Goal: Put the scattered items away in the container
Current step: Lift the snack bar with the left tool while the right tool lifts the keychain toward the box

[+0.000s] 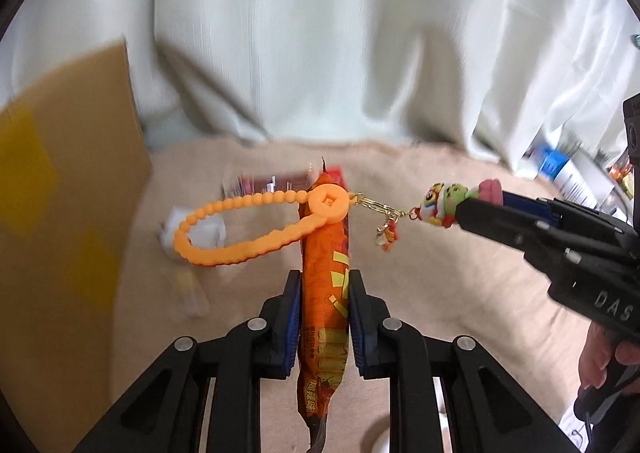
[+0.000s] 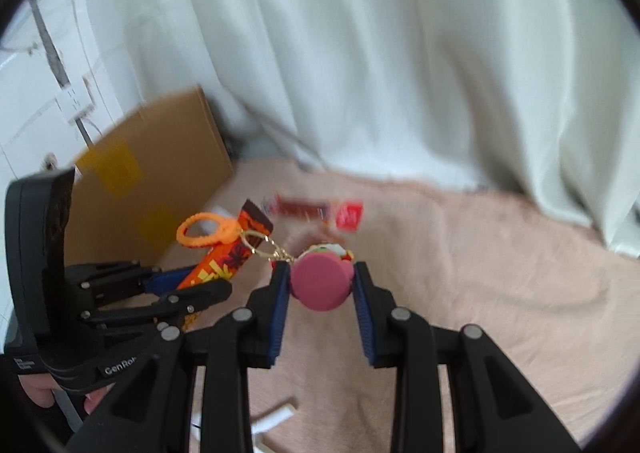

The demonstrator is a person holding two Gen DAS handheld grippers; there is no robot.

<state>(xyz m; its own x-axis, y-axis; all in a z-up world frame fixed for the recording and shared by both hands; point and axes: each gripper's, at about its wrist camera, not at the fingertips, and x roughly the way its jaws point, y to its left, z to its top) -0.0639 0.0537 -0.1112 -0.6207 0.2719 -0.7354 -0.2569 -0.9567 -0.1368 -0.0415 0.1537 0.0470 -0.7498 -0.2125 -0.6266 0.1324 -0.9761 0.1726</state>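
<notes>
meanwhile both claws are lifted over the beige cloth-covered table (image 1: 460, 273), each with something in its grip. the left claw (image 1: 325, 317) pinches an orange snack packet (image 1: 326, 273) between its blue pads, the packet standing upright with its dark top end poking above the fingers. the right claw (image 2: 322, 293) is pressed onto a pink-based toy keychain (image 2: 320, 285); its gold chain (image 1: 376, 205) runs across to an orange beaded loop (image 1: 240, 229), whose round disc lies in front of the top of the snack packet, though i cannot tell if they touch. a cardboard box (image 1: 72, 213) stands at the left edge of the table, blurred. farther back on the cloth lie a red wrapper (image 2: 304, 209) and a small white item (image 1: 200, 233), both too blurred to name. pale curtains (image 1: 320, 33) hang behind.
</notes>
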